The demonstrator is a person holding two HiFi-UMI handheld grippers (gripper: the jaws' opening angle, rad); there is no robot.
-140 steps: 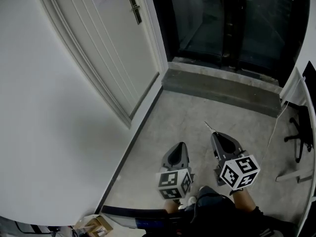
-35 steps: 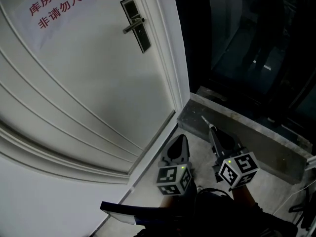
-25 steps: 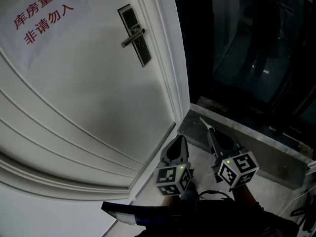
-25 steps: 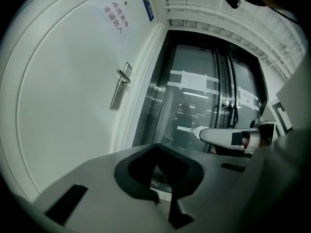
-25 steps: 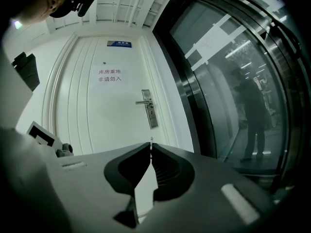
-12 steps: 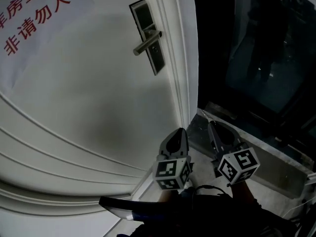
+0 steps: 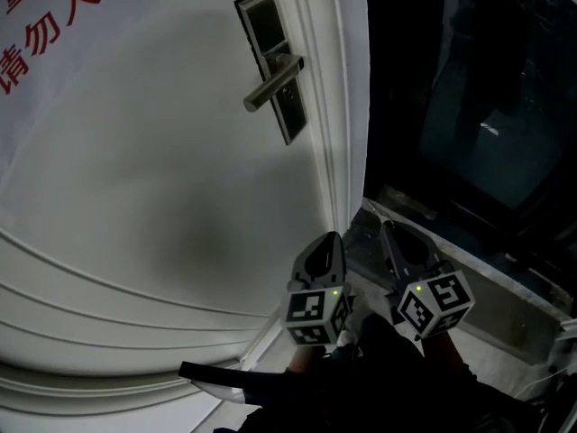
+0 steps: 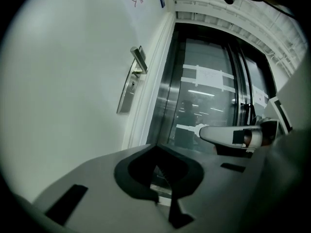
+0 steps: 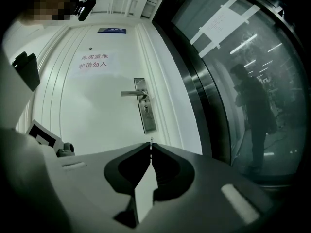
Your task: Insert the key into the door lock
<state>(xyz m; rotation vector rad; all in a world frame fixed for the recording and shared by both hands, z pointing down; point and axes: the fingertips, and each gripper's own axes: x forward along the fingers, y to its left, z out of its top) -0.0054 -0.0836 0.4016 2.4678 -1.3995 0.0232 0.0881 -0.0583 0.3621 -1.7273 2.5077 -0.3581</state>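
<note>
- Compared with half a second ago, the lock plate (image 7: pixel 275 66) sits slightly larger and higher in the head view. The person is closing on the door (image 7: pixel 162 206), so insertion has probably not begun.
- The right tongs (image 7: pixel 386 227) are pinched on the key (image 9: pixel 151 148). Its tip pokes out towards the plate but is well apart from the keyhole (image 9: pixel 146 111).
- The left tongs (image 7: pixel 330 240) are closed and hold nothing.
- There is no surface here, only the white door, a red-lettered notice (image 7: pixel 36 25), a dark glass wall (image 7: pixel 478 106) and a grey sill (image 7: pixel 469 278).
</note>
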